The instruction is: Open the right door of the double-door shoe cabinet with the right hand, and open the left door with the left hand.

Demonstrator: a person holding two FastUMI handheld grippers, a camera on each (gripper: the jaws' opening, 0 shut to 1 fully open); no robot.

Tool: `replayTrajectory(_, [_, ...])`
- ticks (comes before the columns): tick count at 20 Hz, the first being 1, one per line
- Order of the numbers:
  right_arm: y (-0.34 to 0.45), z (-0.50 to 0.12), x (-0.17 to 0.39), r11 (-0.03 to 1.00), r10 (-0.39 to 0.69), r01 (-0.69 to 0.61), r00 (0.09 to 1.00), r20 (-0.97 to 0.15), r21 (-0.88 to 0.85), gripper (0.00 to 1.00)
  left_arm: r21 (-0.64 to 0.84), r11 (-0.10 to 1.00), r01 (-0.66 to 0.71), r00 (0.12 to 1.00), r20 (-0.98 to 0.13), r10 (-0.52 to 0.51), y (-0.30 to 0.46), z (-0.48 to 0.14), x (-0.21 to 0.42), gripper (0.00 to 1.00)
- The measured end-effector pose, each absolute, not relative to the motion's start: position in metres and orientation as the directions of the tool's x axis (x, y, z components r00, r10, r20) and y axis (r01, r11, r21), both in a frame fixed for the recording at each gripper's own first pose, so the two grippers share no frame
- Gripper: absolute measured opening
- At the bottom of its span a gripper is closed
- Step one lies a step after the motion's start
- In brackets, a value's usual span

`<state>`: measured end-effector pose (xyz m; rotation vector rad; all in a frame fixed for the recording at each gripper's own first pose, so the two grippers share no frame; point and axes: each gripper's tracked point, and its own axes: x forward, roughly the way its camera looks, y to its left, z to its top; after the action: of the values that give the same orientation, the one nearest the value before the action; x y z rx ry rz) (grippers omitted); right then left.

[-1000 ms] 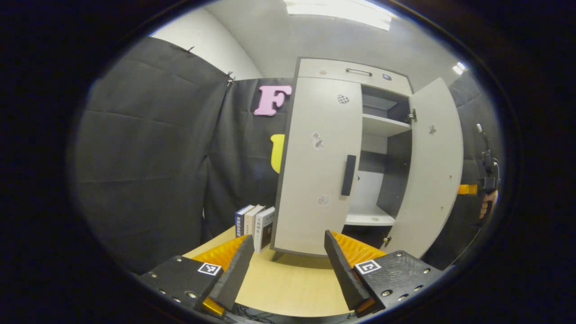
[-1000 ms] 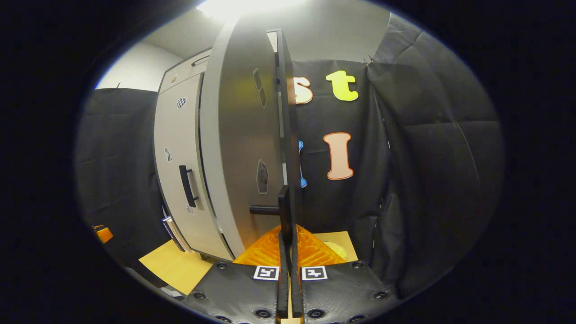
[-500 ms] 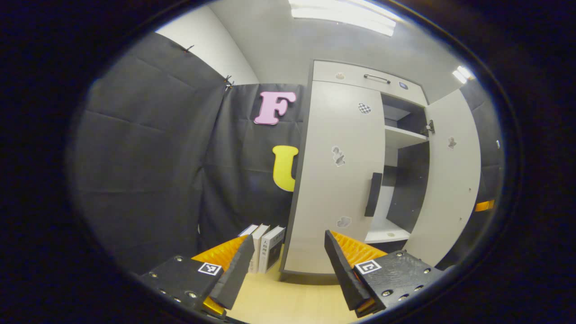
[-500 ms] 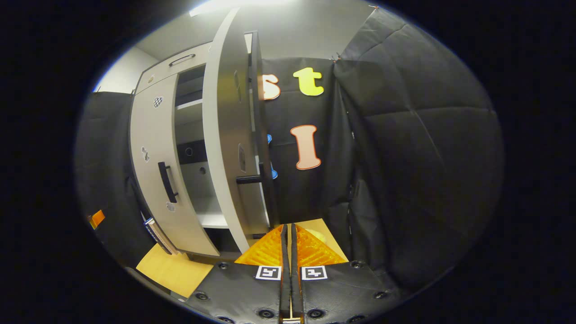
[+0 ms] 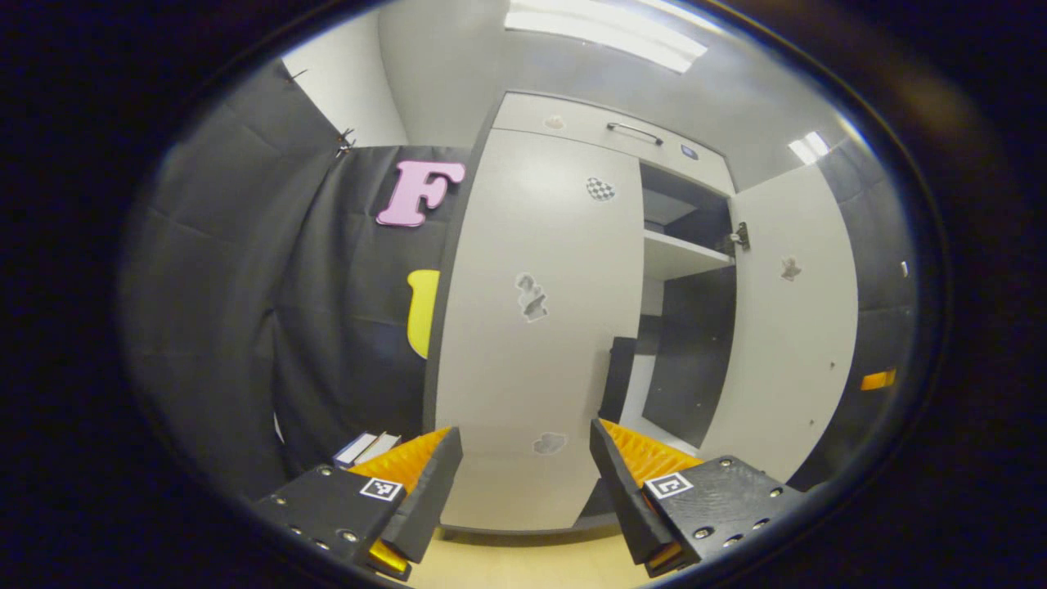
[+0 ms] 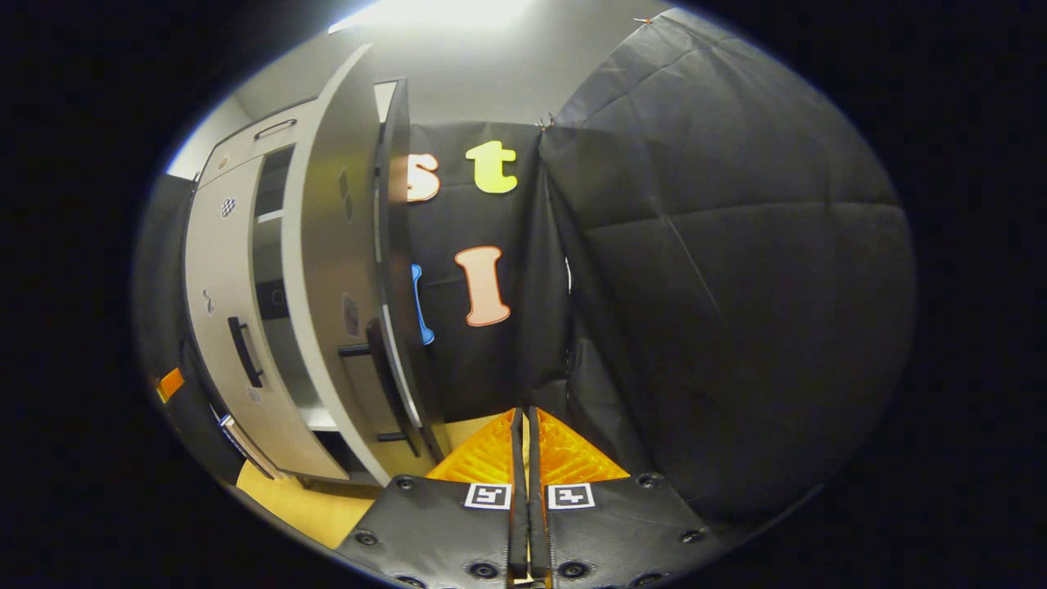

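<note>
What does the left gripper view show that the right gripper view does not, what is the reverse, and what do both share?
Left gripper view: the open left gripper, and the right door seen from its inner side, with a hinge. Right gripper view: the shut right gripper, holding nothing, and the right door's outer handle. Both: the closed left door, the right door swung open, and a shelf inside.

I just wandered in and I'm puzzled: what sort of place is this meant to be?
Probably a staged recording booth, not a real home. Black cloth hangs as walls, a pale shoe cabinet stands on a wooden table with books beside it, and its right door is swung open.
</note>
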<state>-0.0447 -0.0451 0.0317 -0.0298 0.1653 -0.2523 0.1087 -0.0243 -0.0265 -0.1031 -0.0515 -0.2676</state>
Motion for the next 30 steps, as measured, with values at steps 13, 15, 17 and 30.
replayTrajectory(13, [-0.115,0.024,0.063,0.971,-0.235,0.238,0.964,-0.121,0.015,0.08,-0.048,0.962,0.268,0.962,0.071,-0.264,-0.141,-0.014,0.201,0.91])
replayTrajectory(15, [-0.131,0.019,0.073,0.961,-0.275,0.271,0.956,-0.104,-0.047,0.18,-0.032,0.963,0.268,0.961,0.078,-0.265,-0.152,-0.012,0.21,0.92])
replayTrajectory(17, [-0.132,0.009,0.079,0.961,-0.274,0.267,0.954,-0.123,-0.071,0.33,-0.019,0.966,0.257,0.964,0.07,-0.255,-0.16,-0.016,0.221,0.91])
replayTrajectory(30, [-0.159,-0.016,0.11,0.963,-0.267,0.26,0.957,-0.112,-0.07,0.9,-0.067,0.988,0.142,0.987,0.08,-0.136,-0.169,-0.011,0.256,0.5])
